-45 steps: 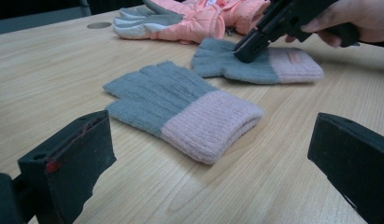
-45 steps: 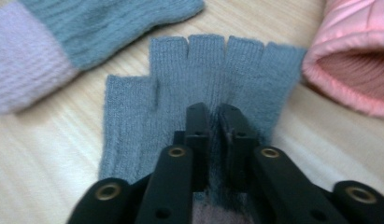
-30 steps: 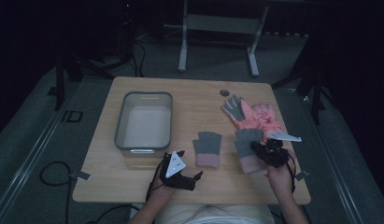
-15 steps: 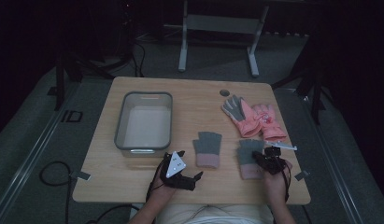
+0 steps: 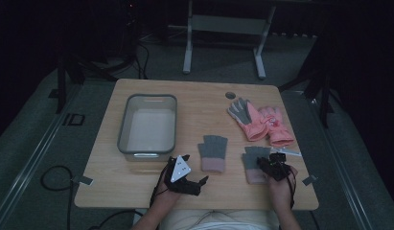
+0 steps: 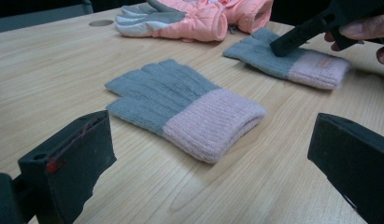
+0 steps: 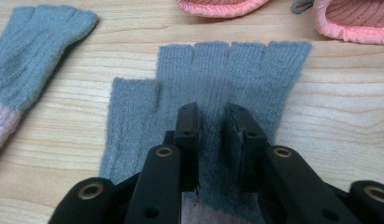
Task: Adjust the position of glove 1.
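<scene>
The right gripper (image 7: 212, 116) has its jaws a narrow gap apart, just opened a little, tips pressed down on the grey-and-pink knit glove (image 7: 213, 70) that lies flat on the desk (image 7: 339, 116); grey knit shows in the gap, and whether the pads pinch it I cannot tell. Left of those jaws lies a second knit glove (image 7: 35, 51), making two. Beyond the fingertips sit two pink padded gloves (image 5: 261, 120). The left gripper (image 6: 213, 168) rests with jaws wide apart, empty, the second knit glove just ahead of them. One grey bin (image 5: 147, 125) stands beyond the left gripper.
</scene>
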Available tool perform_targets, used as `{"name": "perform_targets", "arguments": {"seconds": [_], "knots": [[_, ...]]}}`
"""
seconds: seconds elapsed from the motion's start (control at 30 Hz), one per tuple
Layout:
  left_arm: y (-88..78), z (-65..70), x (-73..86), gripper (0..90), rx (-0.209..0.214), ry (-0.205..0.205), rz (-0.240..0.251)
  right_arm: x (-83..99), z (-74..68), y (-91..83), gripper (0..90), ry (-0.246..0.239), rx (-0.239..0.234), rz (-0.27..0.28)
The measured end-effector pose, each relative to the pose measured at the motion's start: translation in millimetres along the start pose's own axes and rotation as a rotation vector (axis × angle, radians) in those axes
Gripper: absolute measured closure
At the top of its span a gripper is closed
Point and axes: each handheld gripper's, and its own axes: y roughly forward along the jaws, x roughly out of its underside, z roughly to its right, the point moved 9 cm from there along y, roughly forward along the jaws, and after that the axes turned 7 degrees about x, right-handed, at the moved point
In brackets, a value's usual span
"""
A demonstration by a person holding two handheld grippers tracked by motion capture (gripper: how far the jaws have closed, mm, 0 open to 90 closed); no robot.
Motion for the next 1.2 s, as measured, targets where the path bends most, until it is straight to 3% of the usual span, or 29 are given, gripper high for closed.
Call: {"name": "perform_targets", "arguments": {"seconds": [0.1, 0.17, 0.33, 0.4, 0.53, 0.57, 0.63, 0.97, 1.03, 1.2], "knots": [[-0.1, 0.1, -0.1, 0.0, 0.0, 0.0, 0.002, -1.7, 0.3, -2.2, 71.8, -0.019, -0.004, -0.003], [-0.2, 0.2, -0.1, 0.0, 0.001, 0.001, 0.003, -5.8, -1.5, -6.2, 67.7, -0.063, -0.031, 0.001], [0.0, 0.4, -0.1, 0.0, 0.005, 0.003, 0.002, -18.3, -1.9, -14.2, 63.7, -0.251, -0.044, 0.024], [-0.2, 0.4, -0.2, 0.0, 0.004, 0.004, 0.003, -19.8, -3.2, -16.5, 62.3, -0.315, -0.083, 0.017], [-0.1, 0.7, -0.2, 0.0, 0.005, 0.008, 0.001, -18.2, -3.3, -17.5, 63.0, -0.41, -0.14, -0.032], [0.0, 0.7, -0.1, 0.0, 0.006, 0.008, 0.001, -16.4, -2.1, -15.7, 63.0, -0.452, -0.139, -0.056], [0.0, 0.6, -0.2, 0.0, 0.005, 0.008, 0.001, -14.8, -0.3, -13.1, 61.4, -0.492, -0.141, -0.074], [0.0, 0.7, -0.1, 0.0, 0.006, 0.008, 0.001, -4.4, 1.5, -4.4, 58.1, -0.478, -0.146, -0.106], [0.1, 0.8, -0.1, 0.0, 0.007, 0.009, 0.0, -0.9, 3.8, -2.1, 58.4, -0.441, -0.148, -0.102], [0.2, 1.1, 0.2, 0.0, 0.006, 0.013, -0.004, 0.6, 2.5, -2.2, 67.5, -0.434, -0.129, -0.097]]}}
